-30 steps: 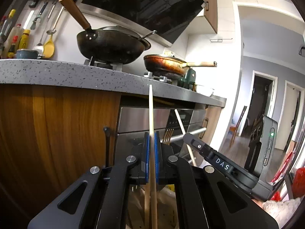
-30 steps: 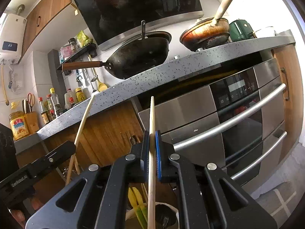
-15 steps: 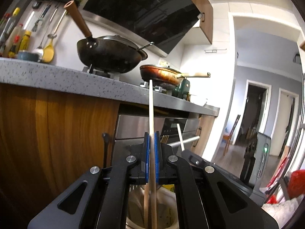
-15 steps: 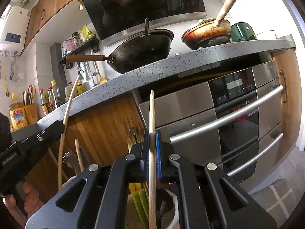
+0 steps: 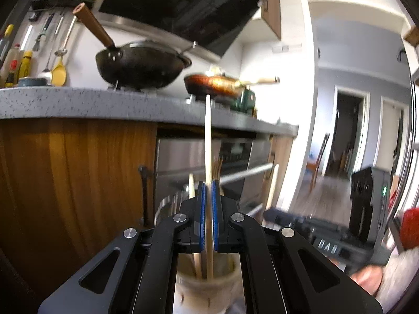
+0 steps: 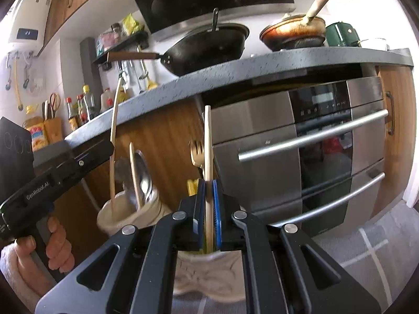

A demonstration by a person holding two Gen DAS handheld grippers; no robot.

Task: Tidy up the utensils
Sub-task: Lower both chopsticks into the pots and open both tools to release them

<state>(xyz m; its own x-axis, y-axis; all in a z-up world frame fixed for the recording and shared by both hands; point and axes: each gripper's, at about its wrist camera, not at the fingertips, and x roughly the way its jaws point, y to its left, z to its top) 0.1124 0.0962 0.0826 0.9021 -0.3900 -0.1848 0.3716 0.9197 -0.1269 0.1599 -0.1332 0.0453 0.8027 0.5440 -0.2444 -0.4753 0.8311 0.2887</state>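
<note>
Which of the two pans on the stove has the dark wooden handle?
The black wok on the left has it. The orange-brown pan beside the green kettle has a pale handle instead.

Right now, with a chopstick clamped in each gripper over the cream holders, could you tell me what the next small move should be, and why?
Probably lower both a little further, then release. The left gripper is shut on a chopstick whose lower end already sits inside the left holder. The right gripper is shut on its chopstick just above the other holder. Opening now might let them tip.
</note>
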